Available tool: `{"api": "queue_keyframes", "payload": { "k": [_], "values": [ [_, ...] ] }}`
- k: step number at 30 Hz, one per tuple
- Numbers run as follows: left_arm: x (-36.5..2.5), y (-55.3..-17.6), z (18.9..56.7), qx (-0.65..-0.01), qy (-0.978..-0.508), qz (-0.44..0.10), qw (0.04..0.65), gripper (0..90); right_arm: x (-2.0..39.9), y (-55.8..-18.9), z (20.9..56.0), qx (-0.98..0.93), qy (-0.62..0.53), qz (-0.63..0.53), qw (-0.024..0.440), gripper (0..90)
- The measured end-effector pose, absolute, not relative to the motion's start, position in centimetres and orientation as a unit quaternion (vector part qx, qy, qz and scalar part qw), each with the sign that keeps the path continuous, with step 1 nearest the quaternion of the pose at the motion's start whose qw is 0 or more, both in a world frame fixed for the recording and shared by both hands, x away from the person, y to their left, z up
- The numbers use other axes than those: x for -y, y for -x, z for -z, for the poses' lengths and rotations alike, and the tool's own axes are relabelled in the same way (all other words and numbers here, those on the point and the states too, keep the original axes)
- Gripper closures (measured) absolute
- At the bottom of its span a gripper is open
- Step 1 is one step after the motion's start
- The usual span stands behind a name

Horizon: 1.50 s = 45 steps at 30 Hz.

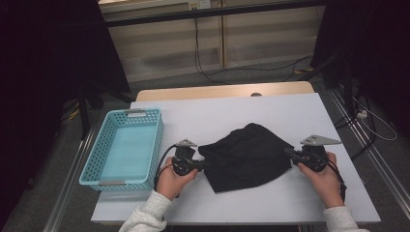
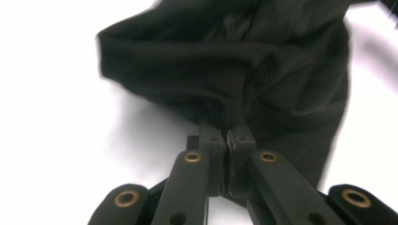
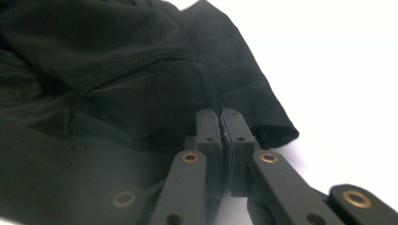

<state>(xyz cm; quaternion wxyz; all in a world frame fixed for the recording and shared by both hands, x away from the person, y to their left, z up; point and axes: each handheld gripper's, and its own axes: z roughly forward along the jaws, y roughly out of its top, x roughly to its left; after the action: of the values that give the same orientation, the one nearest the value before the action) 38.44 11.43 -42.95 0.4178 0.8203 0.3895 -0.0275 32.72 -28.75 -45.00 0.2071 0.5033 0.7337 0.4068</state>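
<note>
Hands low, each claw (image 1: 202,165) (image 1: 288,152) pinching black cloth (image 1: 249,154) edge.

Black cloth (image 1: 249,157), turquoise perforated basket (image 1: 104,166), white table (image 1: 203,118).

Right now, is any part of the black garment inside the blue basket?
No, the black garment lies on the white table beside the blue basket, which has nothing in it.

Surface (image 1: 270,108): garment (image 1: 249,157) lies at centre, toward 6 o'clock. Basket (image 1: 92,166) rests on the surface at 9 o'clock of the garment, well apart. Left gripper (image 1: 203,165) at the garment's 9 o'clock edge; right gripper (image 1: 289,153) at its 3 o'clock edge, both touching it.
</note>
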Motion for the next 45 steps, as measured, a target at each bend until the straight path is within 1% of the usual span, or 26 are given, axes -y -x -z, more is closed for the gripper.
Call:
{"api": "queue_keyframes", "payload": {
  "k": [4, 6, 8, 10, 11, 12, 15, 16, 19, 23, 25, 28, 30, 33, 35, 36, 39, 41, 43, 45],
  "values": [
    [-13.4, -39.0, 40.4, -0.400, -0.806, 0.012, 0.436, 88.1, 27.7, -32.6, 44.2, -0.748, -0.482, -0.414, 0.193, 86.7],
    [-14.2, -39.2, 39.7, -0.408, -0.799, 0.006, 0.442, 88.0, 26.6, -32.6, 43.9, -0.756, -0.467, -0.421, 0.184, 86.6],
    [-14.6, -39.3, 39.8, -0.416, -0.796, 0.006, 0.440, 88.0, 25.7, -32.7, 43.9, -0.763, -0.456, -0.424, 0.175, 85.7],
    [-14.3, -39.4, 40.6, -0.417, -0.800, 0.010, 0.430, 88.0, 25.2, -32.8, 44.2, -0.772, -0.457, -0.400, 0.186, 83.3],
    [-14.2, -39.5, 41.0, -0.418, -0.802, 0.011, 0.426, 88.0, 24.9, -32.8, 44.5, -0.785, -0.460, -0.357, 0.213, 83.1],
    [-14.0, -39.5, 41.3, -0.419, -0.804, 0.010, 0.423, 88.0, 24.7, -32.8, 44.7, -0.796, -0.452, -0.331, 0.226, 82.3],
    [-13.7, -39.5, 41.7, -0.417, -0.807, 0.012, 0.418, 87.9, 24.8, -32.8, 44.6, -0.790, -0.458, -0.328, 0.240, 75.7],
    [-13.6, -39.5, 41.8, -0.417, -0.807, 0.011, 0.418, 88.0, 24.9, -32.8, 44.5, -0.788, -0.460, -0.332, 0.240, 75.4],
    [-13.5, -39.5, 41.8, -0.417, -0.806, 0.011, 0.421, 87.9, 25.2, -32.6, 44.2, -0.781, -0.464, -0.334, 0.250, 71.0],
    [-13.4, -39.6, 42.0, -0.415, -0.807, 0.010, 0.421, 87.9, 25.6, -32.3, 44.0, -0.778, -0.466, -0.332, 0.260, 70.5],
    [-13.2, -39.6, 42.2, -0.415, -0.807, 0.011, 0.419, 87.8, 25.6, -32.2, 44.0, -0.780, -0.461, -0.341, 0.253, 71.4],
    [-13.0, -39.6, 42.4, -0.414, -0.810, 0.013, 0.416, 87.8, 25.2, -31.9, 43.8, -0.781, -0.452, -0.360, 0.237, 70.1],
    [-12.9, -39.5, 42.5, -0.413, -0.811, 0.013, 0.414, 87.7, 24.9, -31.6, 43.8, -0.784, -0.447, -0.364, 0.230, 67.2],
    [-12.8, -39.5, 42.6, -0.414, -0.810, 0.014, 0.415, 87.7, 24.6, -31.2, 44.2, -0.790, -0.442, -0.360, 0.227, 58.5],
    [-12.7, -39.4, 42.7, -0.411, -0.813, 0.012, 0.412, 87.7, 24.5, -31.2, 45.0, -0.793, -0.447, -0.344, 0.230, 54.8],
    [-12.6, -39.4, 42.7, -0.412, -0.813, 0.012, 0.412, 87.6, 24.6, -31.3, 45.4, -0.794, -0.451, -0.337, 0.231, 54.8],
    [-12.4, -39.3, 42.7, -0.409, -0.814, 0.011, 0.412, 87.6, 24.7, -31.5, 46.3, -0.794, -0.449, -0.340, 0.227, 59.9],
    [-12.4, -39.3, 42.7, -0.407, -0.815, 0.009, 0.412, 87.5, 24.5, -31.5, 46.4, -0.793, -0.448, -0.346, 0.225, 65.6],
    [-12.4, -39.3, 42.8, -0.406, -0.815, 0.009, 0.413, 87.2, 24.1, -31.5, 46.3, -0.801, -0.438, -0.343, 0.221, 79.8],
    [-12.4, -39.3, 42.8, -0.407, -0.814, 0.009, 0.414, 87.0, 24.0, -31.6, 46.1, -0.802, -0.441, -0.338, 0.221, 82.4]
  ]
}}
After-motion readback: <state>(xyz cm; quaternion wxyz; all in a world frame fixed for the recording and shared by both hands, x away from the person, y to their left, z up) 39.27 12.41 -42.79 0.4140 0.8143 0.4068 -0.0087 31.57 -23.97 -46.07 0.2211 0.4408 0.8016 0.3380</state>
